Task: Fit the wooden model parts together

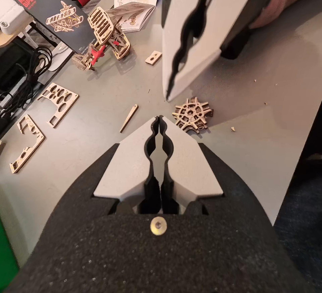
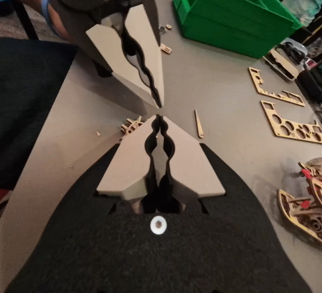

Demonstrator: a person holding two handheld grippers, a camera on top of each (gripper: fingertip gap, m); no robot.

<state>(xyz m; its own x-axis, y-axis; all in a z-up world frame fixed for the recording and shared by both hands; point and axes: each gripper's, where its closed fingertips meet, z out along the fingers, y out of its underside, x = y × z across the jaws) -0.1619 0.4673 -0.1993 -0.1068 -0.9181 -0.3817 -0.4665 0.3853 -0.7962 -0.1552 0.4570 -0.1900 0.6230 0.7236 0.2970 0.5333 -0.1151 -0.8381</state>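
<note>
Both the left gripper (image 1: 159, 116) and the right gripper (image 2: 158, 116) have jaws pressed together, empty, tips meeting beside the wooden gear (image 1: 192, 115); a printed black box (image 1: 52, 17) stands beyond it.

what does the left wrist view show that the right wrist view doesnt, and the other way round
Only the left wrist view shows the dark model box, the open instruction booklet and the small flat wooden tab.

Only the right wrist view shows the green bin and a blue wristband on the person's arm.

Both show the grey table, the shut left tongs and right tongs tip to tip, the wooden gear wheel, the tapered wooden stick, two punched-out sheets and the part-built biplane.
</note>
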